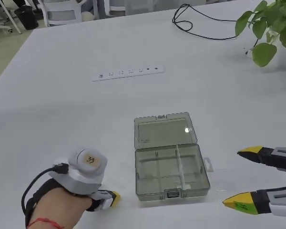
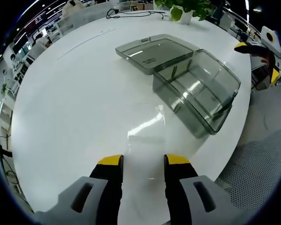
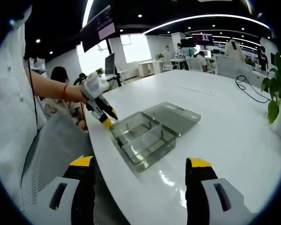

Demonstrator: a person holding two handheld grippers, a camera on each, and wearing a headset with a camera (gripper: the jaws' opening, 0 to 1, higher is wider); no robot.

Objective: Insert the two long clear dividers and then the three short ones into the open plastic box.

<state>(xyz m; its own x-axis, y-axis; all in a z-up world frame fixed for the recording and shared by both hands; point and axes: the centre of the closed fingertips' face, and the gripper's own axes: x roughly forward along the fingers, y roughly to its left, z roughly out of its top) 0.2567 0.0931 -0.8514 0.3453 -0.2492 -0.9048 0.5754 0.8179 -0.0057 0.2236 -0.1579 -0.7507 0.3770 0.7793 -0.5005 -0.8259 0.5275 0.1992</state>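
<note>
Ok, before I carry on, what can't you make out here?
Box, head view: dividers clear on clear, with glare; seated count unsure.
Table, left gripper view: pale patch ahead of the jaws, divider or glare.
Left gripper, head view: jaws behind the hand.
Right gripper, head view: body cut by right edge.

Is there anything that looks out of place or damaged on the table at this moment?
Nothing looks damaged or spilled. The plastic box sits flat with its lid open. One small clear piece lies on the table beside the box's right side; it is too faint to identify.
</note>
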